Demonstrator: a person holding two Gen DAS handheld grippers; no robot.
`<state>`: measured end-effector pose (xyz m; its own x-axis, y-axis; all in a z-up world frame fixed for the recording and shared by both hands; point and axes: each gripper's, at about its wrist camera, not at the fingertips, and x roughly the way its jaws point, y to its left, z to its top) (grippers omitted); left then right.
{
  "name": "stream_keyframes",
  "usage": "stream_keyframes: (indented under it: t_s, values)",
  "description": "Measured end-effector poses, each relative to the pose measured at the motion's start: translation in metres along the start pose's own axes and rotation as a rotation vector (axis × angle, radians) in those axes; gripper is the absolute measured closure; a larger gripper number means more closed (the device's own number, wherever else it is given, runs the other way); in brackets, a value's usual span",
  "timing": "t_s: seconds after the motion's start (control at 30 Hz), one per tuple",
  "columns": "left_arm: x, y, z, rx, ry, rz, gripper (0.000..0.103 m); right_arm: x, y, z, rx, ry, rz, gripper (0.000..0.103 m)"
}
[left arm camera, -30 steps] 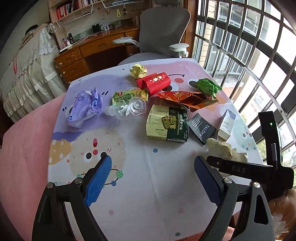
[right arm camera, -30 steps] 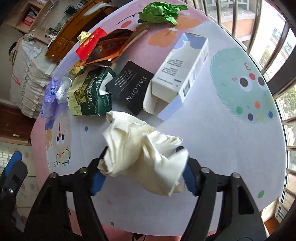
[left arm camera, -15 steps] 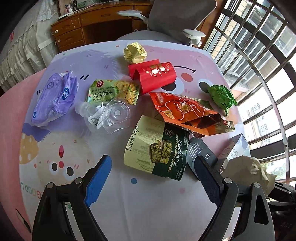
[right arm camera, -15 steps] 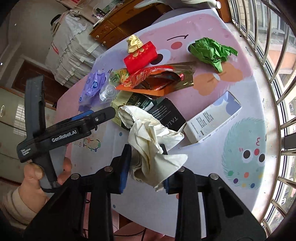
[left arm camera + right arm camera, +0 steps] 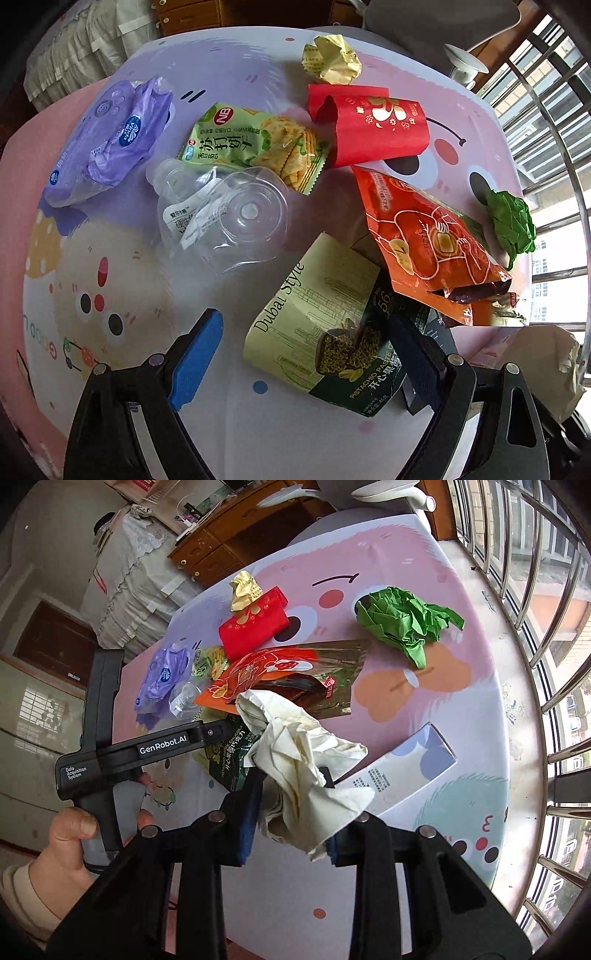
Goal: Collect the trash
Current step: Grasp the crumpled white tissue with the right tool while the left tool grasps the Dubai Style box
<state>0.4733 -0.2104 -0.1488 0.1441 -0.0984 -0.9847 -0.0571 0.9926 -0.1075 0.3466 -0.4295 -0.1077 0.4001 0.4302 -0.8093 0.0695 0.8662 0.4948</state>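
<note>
Right wrist view: right tongs (image 5: 291, 823) pinching crumpled paper wad (image 5: 303, 764) above bench (image 5: 461, 686), left tongs (image 5: 303, 354) spread over chocolate pouch (image 5: 325, 325); next, likely straddle and squeeze it.

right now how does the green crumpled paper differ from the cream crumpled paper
The green crumpled paper lies on the table near the window side; the cream crumpled paper is lifted off it, clamped in the right gripper. The green one is a compact wad in a vivid colour; the cream one is pale, looser and trailing folds. Both are crumpled paper trash.
</note>
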Motion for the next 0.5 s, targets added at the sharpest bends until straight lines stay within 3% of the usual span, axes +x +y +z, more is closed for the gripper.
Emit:
stream_keyframes:
  t_s: [0.17, 0.33, 0.5]
  values:
    - [0.011, -0.013, 0.004, 0.023, -0.006, -0.022, 0.011, 0.009, -0.002, 0.004, -0.001, 0.002, -0.016, 0.077]
    - [0.022, -0.015, 0.009, 0.006, 0.029, -0.086, 0.008, 0.021, -0.005, 0.001, 0.008, 0.029, -0.025, 0.077]
    - [0.024, -0.019, 0.008, 0.053, 0.06, -0.124, 0.007, 0.021, -0.005, 0.001, 0.009, 0.022, -0.027, 0.077]
